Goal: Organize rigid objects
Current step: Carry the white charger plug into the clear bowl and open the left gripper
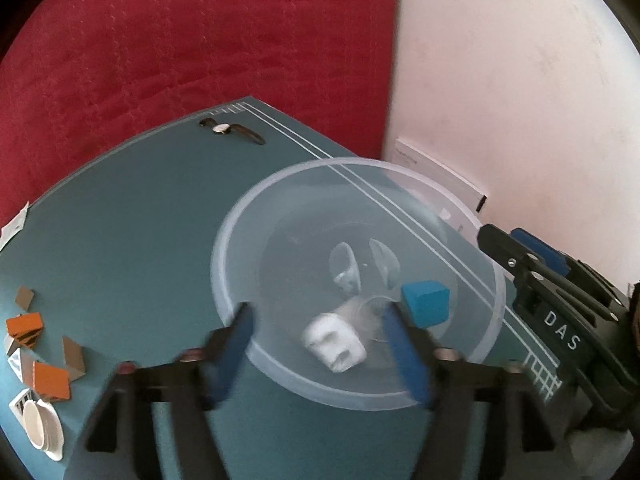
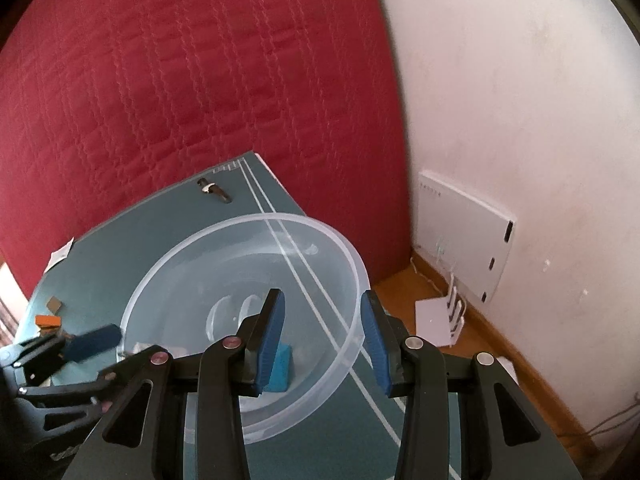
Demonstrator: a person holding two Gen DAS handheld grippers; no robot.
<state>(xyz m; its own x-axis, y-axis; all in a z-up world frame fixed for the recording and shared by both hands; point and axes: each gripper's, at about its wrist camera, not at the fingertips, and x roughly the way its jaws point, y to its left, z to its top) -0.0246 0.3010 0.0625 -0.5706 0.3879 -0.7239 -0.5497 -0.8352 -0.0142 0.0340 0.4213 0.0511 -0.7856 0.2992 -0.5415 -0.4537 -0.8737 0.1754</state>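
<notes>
Clearly, the left gripper stood spread over the near rim of the clear plastic bowl, nothing between its blue pads; the view was blurred. Inside the bowl lay a white plug-like block and a blue cube, close together on the near side. The right gripper straddled the bowl's right rim, one finger inside, the other outside; whether the pads pressed the wall could not be told. The bowl sat near the right edge of the teal mat. A wristwatch lay at the mat's far corner. Orange and brown cards and a white cup crowded the left edge.
</notes>
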